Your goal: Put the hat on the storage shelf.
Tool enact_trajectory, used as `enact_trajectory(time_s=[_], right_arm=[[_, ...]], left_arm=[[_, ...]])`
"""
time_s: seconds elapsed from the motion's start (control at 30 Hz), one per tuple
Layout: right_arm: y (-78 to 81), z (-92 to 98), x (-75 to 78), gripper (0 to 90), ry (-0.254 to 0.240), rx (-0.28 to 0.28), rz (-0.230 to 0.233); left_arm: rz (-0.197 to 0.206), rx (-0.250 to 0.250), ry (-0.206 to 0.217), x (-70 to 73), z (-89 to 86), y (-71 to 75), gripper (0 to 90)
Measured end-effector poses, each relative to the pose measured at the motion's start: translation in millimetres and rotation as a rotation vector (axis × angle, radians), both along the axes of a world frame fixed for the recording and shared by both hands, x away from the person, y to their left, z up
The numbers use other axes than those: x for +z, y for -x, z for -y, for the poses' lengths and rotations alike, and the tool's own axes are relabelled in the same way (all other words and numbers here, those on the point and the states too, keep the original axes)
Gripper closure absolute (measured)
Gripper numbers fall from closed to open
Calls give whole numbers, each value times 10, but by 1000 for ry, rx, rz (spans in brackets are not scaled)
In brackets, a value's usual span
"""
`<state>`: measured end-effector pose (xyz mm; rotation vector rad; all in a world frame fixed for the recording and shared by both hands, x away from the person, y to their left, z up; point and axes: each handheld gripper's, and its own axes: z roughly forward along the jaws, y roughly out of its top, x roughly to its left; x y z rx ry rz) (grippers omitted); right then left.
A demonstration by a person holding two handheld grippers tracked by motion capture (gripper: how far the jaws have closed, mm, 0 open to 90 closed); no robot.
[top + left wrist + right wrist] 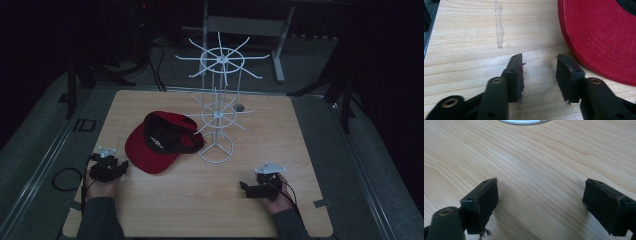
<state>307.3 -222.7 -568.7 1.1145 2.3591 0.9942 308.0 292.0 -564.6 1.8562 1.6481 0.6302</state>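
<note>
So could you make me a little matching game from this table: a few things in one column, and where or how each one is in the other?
Things:
1. red cap
2. white wire rack
3. left gripper
4. right gripper

Places or states:
A. stands upright near the table's middle
B. open, bare wood between its jaws, the rack's base ahead
C. lies upside down, black lining showing
D. open, close beside the cap's brim

Pairs: 1-C, 2-A, 3-D, 4-B
</note>
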Motion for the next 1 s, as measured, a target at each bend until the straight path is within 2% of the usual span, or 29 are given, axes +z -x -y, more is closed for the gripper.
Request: enact_trajectory(time_s=[0.1, 0.17, 0.2, 0.27, 0.33, 0.4, 0.47, 0.6, 0.67, 0.7, 0.73, 0.87, 0.9, 1.0], right_arm=[[0, 0, 0, 129, 0, 0, 0], [1, 0, 0, 129, 0, 0, 0], [1, 0, 0, 129, 0, 0, -1], [1, 0, 0, 129, 0, 0, -1], [1, -1, 1, 129, 0, -1, -2], [1, -1, 2, 129, 1, -1, -2], [1, -1, 2, 129, 0, -1, -3], [3, -2, 2, 129, -1, -3, -5], [2, -2, 2, 129, -1, -2, -3], [3, -3, 2, 129, -2, -3, -4], [3, -3, 2, 129, -2, -3, -4], [3, -3, 2, 129, -2, -3, -4], [3, -3, 1, 129, -2, -3, -4], [3, -3, 2, 129, -2, -3, -4]], left_arm=[[3, 7, 7, 0, -3, 1, 657], [14, 7, 14, -8, -12, 12, 751], [22, 7, 19, -16, -17, 19, 751], [26, 6, 55, -26, -38, 23, 836], [13, 9, 102, -23, -76, 8, 900], [17, 12, 140, -1, -113, 1, 900], [34, 22, 153, 61, -139, -12, 900], [68, 37, 124, 222, -187, -104, 900], [84, 53, 117, 324, -234, -187, 900], [100, 57, 106, 424, -249, -279, 900], [100, 57, 106, 424, -249, -279, 900], [119, 52, 60, 560, -230, -456, 900], [118, 53, 47, 588, -216, -542, 900], [117, 50, 34, 602, -194, -615, 900]])
